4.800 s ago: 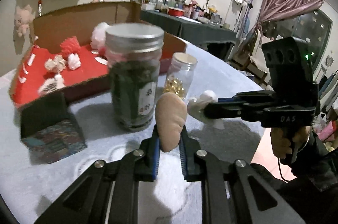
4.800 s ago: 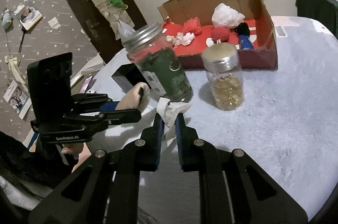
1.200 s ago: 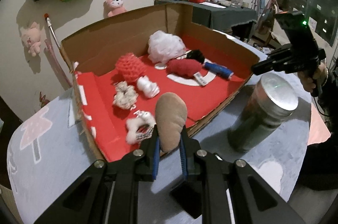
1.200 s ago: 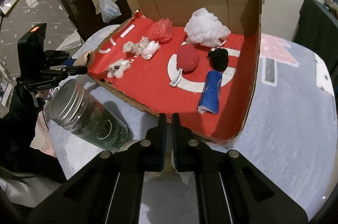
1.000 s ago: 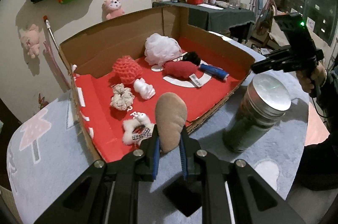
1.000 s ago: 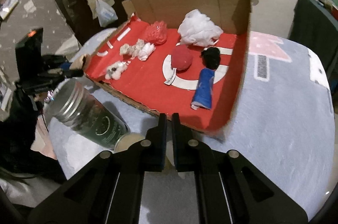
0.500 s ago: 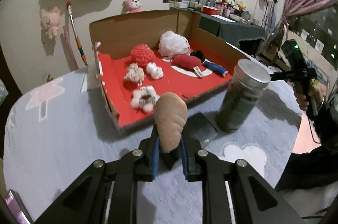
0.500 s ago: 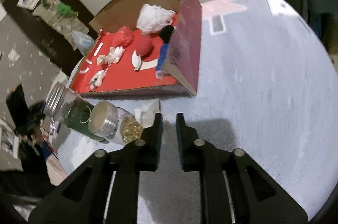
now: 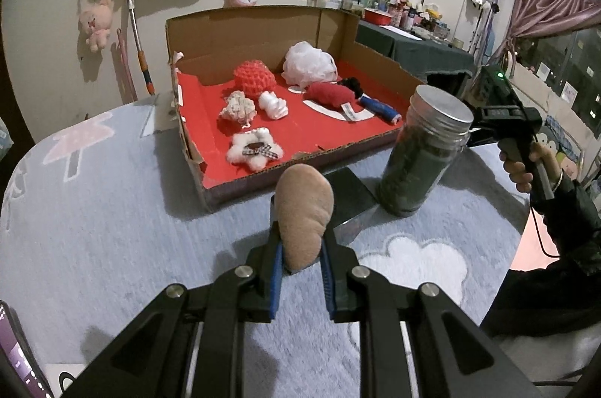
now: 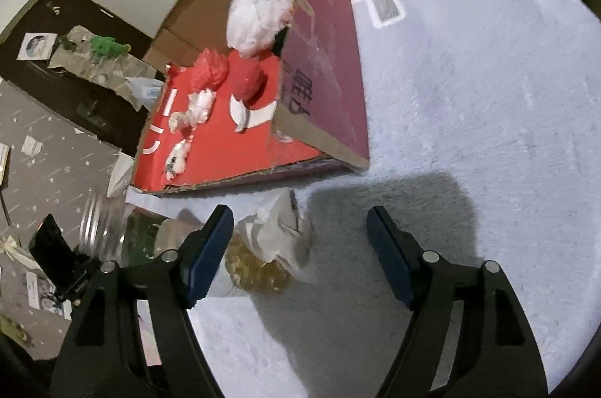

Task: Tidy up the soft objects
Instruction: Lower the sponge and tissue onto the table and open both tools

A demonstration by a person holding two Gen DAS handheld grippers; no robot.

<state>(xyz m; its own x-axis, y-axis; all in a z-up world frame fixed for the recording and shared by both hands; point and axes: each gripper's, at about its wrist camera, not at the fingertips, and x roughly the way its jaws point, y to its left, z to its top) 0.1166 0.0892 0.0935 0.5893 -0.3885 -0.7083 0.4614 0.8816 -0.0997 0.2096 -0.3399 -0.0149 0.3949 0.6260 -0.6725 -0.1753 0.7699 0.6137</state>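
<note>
Since the tan soft pad: (image 9: 303, 210) sits pinched upright between the blue pads of the left tool (image 9: 300, 270), that tool is clenched on it, held above the tabletop (image 9: 94, 210) just short of the box's near wall
Step in hand: by judgement, carrying the pad into the cardboard box (image 9: 263, 29); the red floor (image 9: 300, 135) has bare room near the front edge
How to do it well: lift over the low front wall rather than push through it; lower until the pad rests on the red floor, then spread the fingers; keep clear of the dark jar (image 9: 424, 153) standing just right of the path
Right tool: (image 10: 300, 240) released, its fingers spread wide and holding nothing; a white crumpled soft thing (image 10: 274, 229) lies below it on the lid of the small jar (image 10: 259, 270), outside the box
Count in box, left view: one white mesh puff (image 9: 308, 63); one red mesh puff (image 9: 253, 78); one red plush piece (image 9: 330, 95); one black item (image 9: 351, 84); one blue roll (image 9: 377, 106); three small whitish fluffy pieces (image 9: 238, 106)
Count outside: two soft things, the pad and the white one; two jars; one dark flat box (image 9: 347, 195) behind the pad
</note>
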